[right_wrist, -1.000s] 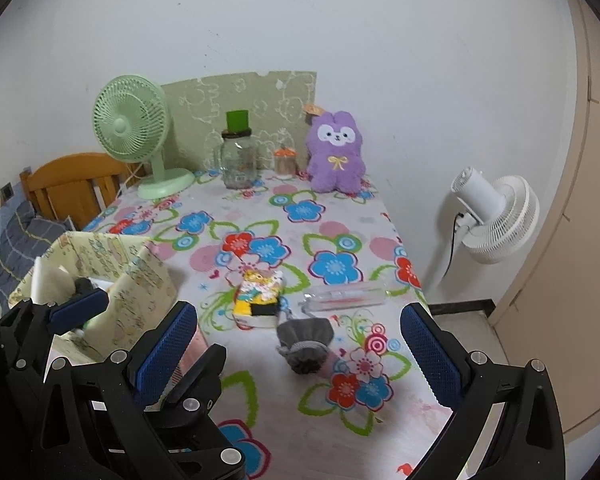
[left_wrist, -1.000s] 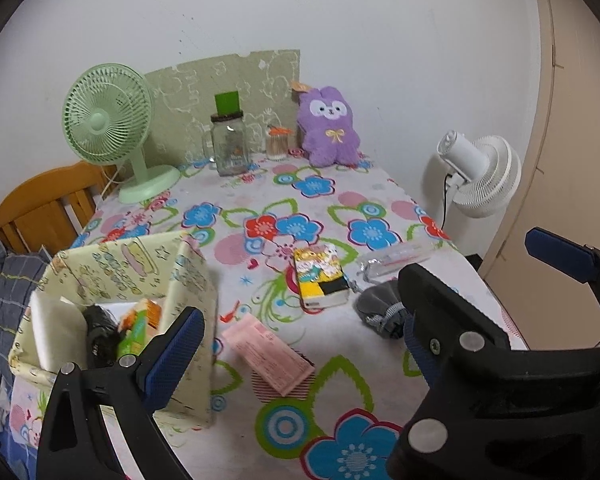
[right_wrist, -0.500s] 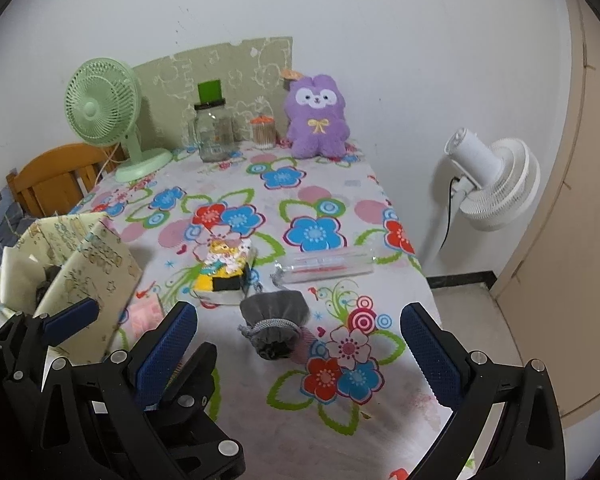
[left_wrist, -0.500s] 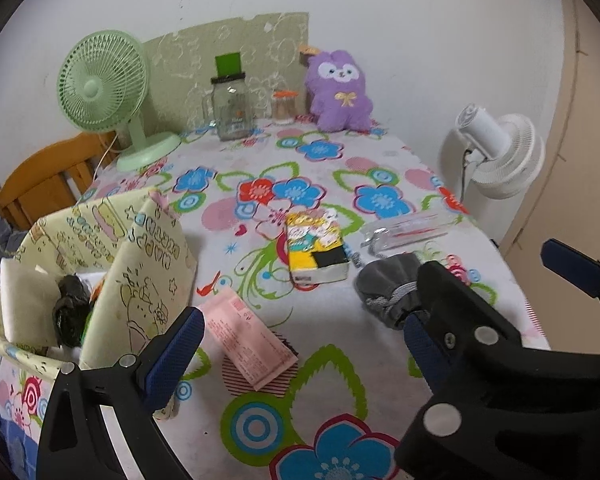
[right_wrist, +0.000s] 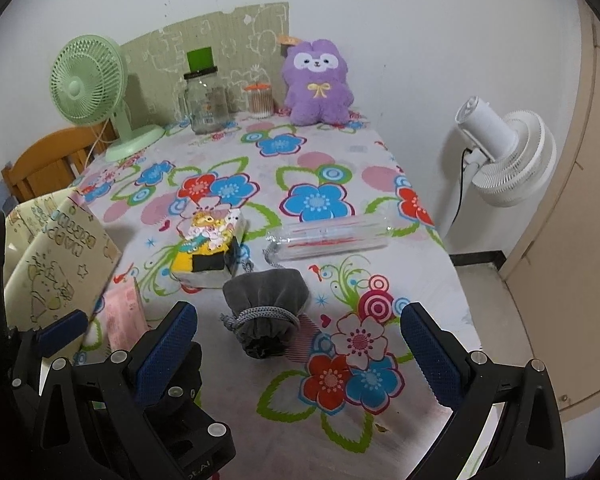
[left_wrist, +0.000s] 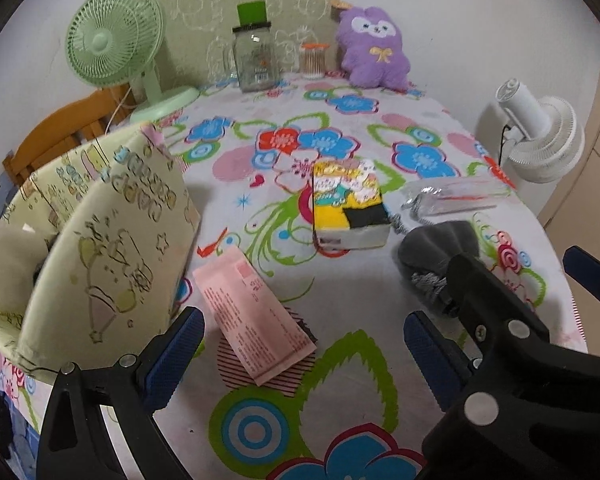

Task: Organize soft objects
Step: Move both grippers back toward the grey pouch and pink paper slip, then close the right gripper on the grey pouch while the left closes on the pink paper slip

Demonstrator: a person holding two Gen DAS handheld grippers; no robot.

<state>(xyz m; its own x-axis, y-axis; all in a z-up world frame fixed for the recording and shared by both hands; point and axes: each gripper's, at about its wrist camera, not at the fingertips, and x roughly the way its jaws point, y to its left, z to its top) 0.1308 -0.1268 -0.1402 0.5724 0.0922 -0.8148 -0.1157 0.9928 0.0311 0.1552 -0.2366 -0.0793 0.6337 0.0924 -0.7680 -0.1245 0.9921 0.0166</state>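
Left gripper (left_wrist: 300, 356) spread, empty, above the pink packet (left_wrist: 252, 320). Right gripper (right_wrist: 298, 350) spread, empty; grey drawstring pouch (right_wrist: 266, 308) at twelve o'clock between its fingers. Advise descending squarely, pinching the gathered neck. Pouch appears plush, slumped, cord-cinched, beside the tissue pack (right_wrist: 210, 250).

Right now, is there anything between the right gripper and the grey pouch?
No. In the right wrist view, only bare flowered tablecloth lies between the open right gripper and the grey pouch.
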